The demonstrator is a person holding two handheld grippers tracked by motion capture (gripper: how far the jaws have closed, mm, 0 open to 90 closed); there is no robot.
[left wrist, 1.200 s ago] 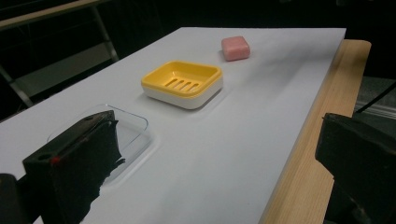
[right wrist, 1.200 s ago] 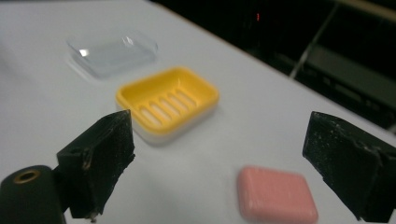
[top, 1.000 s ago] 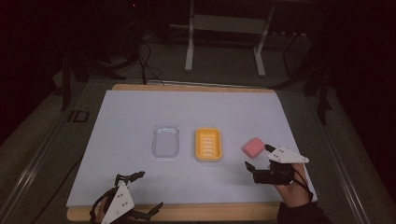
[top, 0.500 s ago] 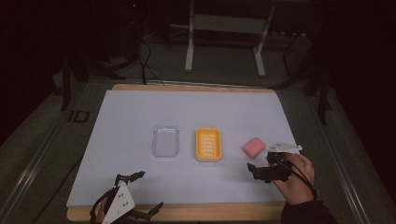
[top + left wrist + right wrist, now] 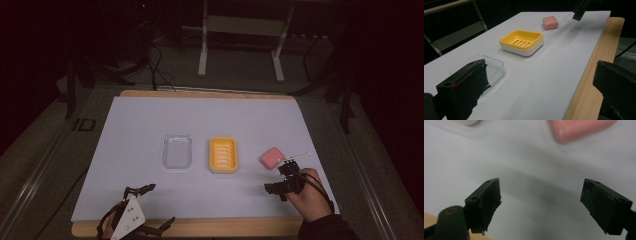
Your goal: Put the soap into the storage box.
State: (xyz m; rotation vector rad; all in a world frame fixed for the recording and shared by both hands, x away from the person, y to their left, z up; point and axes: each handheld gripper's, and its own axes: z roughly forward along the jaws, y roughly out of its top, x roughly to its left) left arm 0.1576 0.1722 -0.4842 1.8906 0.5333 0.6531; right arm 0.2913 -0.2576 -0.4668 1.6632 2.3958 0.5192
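A pink soap bar [image 5: 271,157] [image 5: 550,22] [image 5: 579,128] lies on the white sheet, right of a yellow slotted soap dish [image 5: 223,155] [image 5: 521,42]. A clear plastic tray [image 5: 177,151] [image 5: 491,67] sits left of the dish. My right gripper [image 5: 276,178] [image 5: 540,205] hovers just in front of the soap, a hand behind it. Its jaws have just been closing, stand apart, and nothing is between them. My left gripper [image 5: 161,204] [image 5: 539,87] rests open at the front left edge, empty, pointing across the table.
The white sheet [image 5: 200,120] covers a wooden board whose bare front edge [image 5: 225,227] [image 5: 596,62] shows. Beyond the table stand metal frame legs [image 5: 202,50] and cables on a dark floor. In the left gripper view, the right gripper [image 5: 580,10] shows at the top.
The right hand has rolled, so its grey plate now shows edge-on, and the gripper has shifted slightly toward the soap's near side. The left gripper has not moved.
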